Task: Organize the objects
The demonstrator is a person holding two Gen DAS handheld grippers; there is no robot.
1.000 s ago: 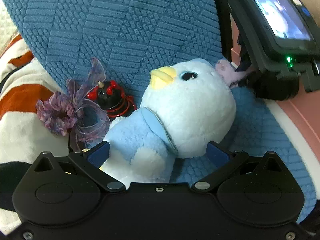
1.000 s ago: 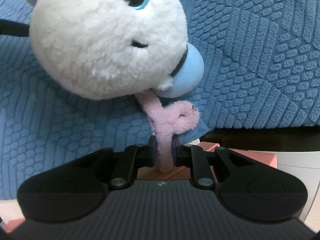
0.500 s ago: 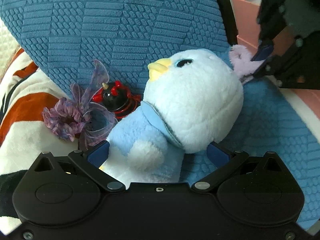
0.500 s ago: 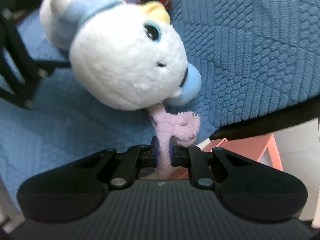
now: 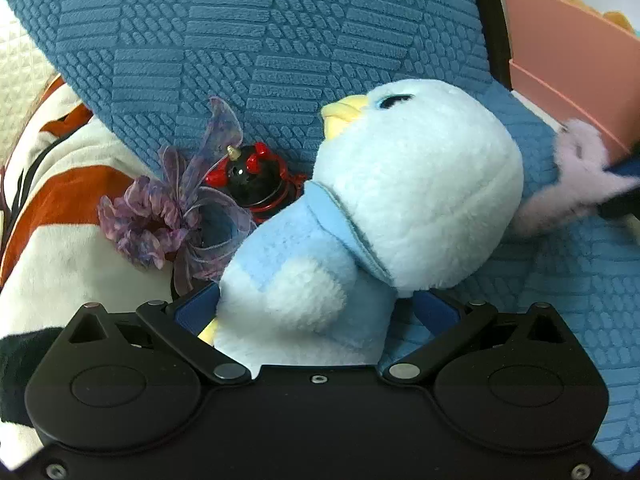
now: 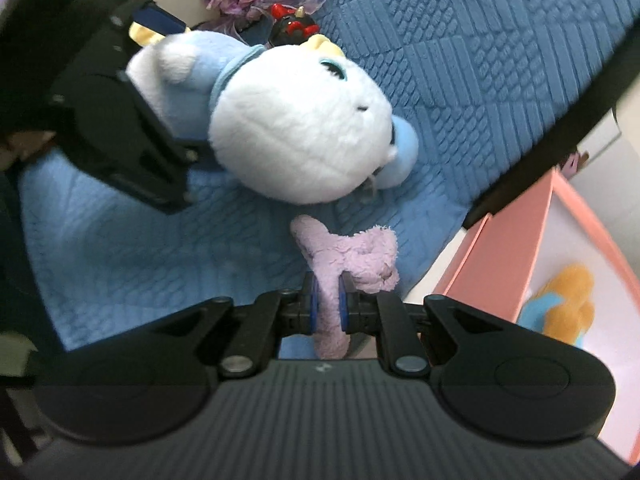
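A light blue plush bird (image 5: 400, 200) lies on the blue textured cushion (image 5: 280, 40). My left gripper (image 5: 316, 312) has its blue pads on both sides of the bird's body, jaws wide; it seems to hold the body. The bird also shows in the right wrist view (image 6: 296, 136). My right gripper (image 6: 327, 304) is shut on a small pink fluffy toy (image 6: 352, 260), held apart from the bird's head. The pink toy shows at the right edge of the left wrist view (image 5: 568, 184).
A purple ribbon scrunchie (image 5: 172, 216) and a black-and-red toy (image 5: 252, 176) lie behind the bird. A pink box (image 6: 520, 248) stands right of the cushion, with an orange-and-blue plush (image 6: 560, 304) inside. A striped white-orange blanket (image 5: 60, 232) lies left.
My right gripper has pulled the pink toy back and away from the bird's head, toward the pink box. The bird's head has tipped up a little in my left gripper.
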